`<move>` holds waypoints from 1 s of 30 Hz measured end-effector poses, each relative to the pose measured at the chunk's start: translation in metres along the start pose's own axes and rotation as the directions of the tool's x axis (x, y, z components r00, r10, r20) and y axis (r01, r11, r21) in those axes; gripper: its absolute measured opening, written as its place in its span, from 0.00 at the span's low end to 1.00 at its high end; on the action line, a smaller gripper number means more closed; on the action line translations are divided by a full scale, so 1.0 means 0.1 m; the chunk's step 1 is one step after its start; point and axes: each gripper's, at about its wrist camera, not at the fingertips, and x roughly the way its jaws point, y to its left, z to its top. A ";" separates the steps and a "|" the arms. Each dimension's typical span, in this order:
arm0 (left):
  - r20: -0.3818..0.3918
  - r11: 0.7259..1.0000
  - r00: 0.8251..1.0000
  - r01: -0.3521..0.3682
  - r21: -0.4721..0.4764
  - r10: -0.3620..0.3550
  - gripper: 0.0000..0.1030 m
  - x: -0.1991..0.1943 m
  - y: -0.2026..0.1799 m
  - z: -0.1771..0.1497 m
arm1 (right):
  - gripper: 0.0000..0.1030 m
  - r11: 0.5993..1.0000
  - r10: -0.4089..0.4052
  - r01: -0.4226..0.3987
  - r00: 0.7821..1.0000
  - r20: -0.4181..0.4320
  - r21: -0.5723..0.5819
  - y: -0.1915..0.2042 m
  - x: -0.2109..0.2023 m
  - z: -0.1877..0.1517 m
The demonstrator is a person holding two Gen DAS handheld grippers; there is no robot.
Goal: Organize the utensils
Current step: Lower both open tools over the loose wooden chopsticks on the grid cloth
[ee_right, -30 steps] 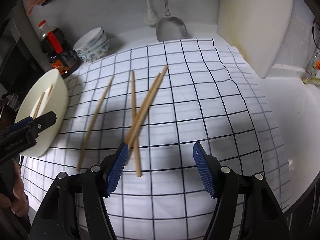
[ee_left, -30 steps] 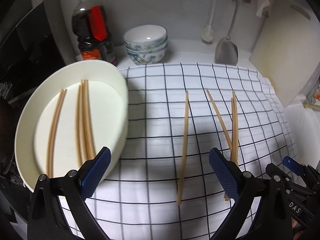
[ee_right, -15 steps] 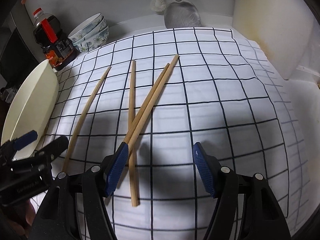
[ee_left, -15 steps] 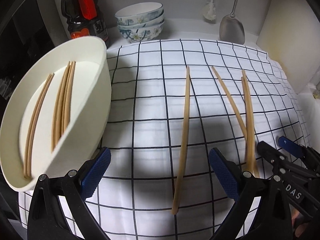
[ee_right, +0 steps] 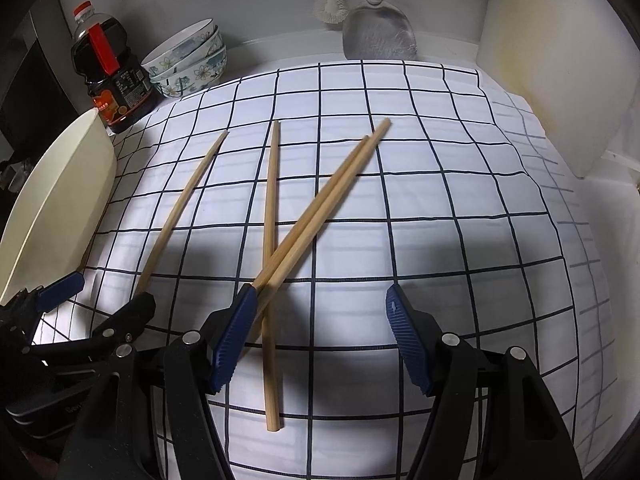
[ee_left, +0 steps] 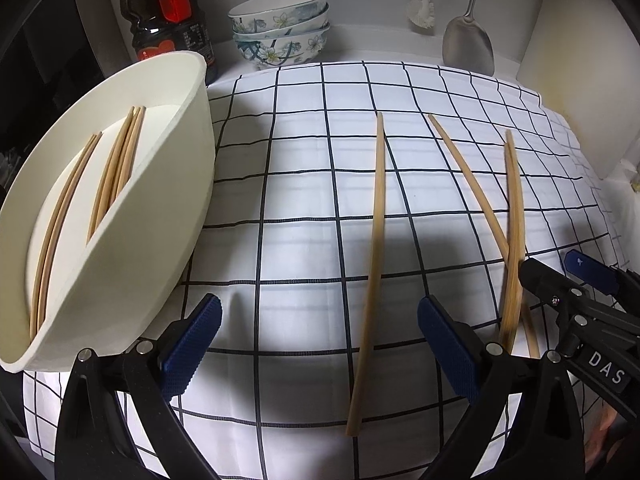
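Hovering low over the checked cloth (ee_right: 440,208), both grippers spread and holding nothing. Right gripper (ee_right: 320,332): paired chopsticks (ee_right: 320,208) run up against its left pad; a crossing chopstick (ee_right: 271,280) lies between the fingers, toward the left one. Left gripper (ee_left: 320,340): single chopstick (ee_left: 374,232) between its fingers, nearer the right one. White bowl (ee_left: 152,248), tilted at left, holds more chopsticks (ee_left: 116,168).
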 end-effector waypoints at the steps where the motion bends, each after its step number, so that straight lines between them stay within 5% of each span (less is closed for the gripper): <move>1: -0.001 1.000 1.000 -0.001 0.000 0.001 0.94 0.01 0.00 0.00 | 0.62 1.000 -0.006 0.006 1.000 -0.003 -0.006 0.02 0.00 0.01; 18: -0.001 1.000 1.000 -0.014 0.007 0.014 0.94 0.04 -0.05 -0.05 | 0.62 0.996 -0.085 0.086 0.994 -0.071 0.010 -0.17 0.01 -0.05; 30: 0.012 0.999 0.999 -0.033 -0.003 0.033 0.94 0.06 0.00 -0.01 | 0.62 0.999 0.011 -0.010 1.000 -0.017 0.053 -0.12 -0.04 0.04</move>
